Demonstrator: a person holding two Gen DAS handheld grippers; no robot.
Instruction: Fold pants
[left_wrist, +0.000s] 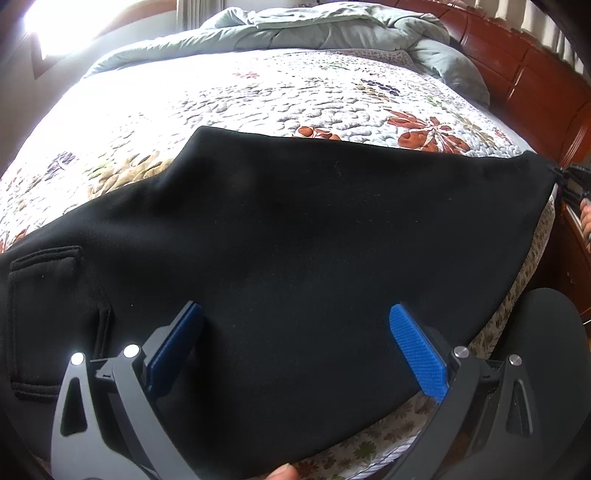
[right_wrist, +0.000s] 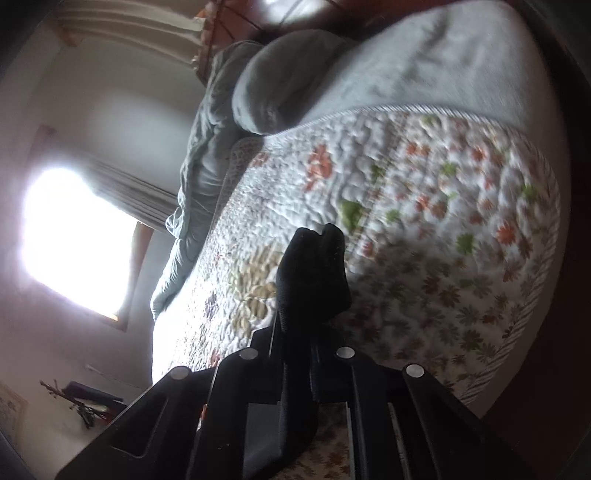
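Wide-spread blue-padded fingers of the left gripper (left_wrist: 295, 347) hover over the near edge of the soft black fleece pants (left_wrist: 295, 229), which lie stretched across the floral quilted bedspread (left_wrist: 258, 96), back pocket at left. Their far end is bunched and clamped between the closed black fingers of the right gripper (right_wrist: 295, 332), lifted just above the quilt. With only that small pinch (right_wrist: 314, 273) holding, the fabric could, I judge, slip free or drag the unpinned near edge askew, skewing the fold or sliding it toward the rumpled grey-green comforter (left_wrist: 332, 29).
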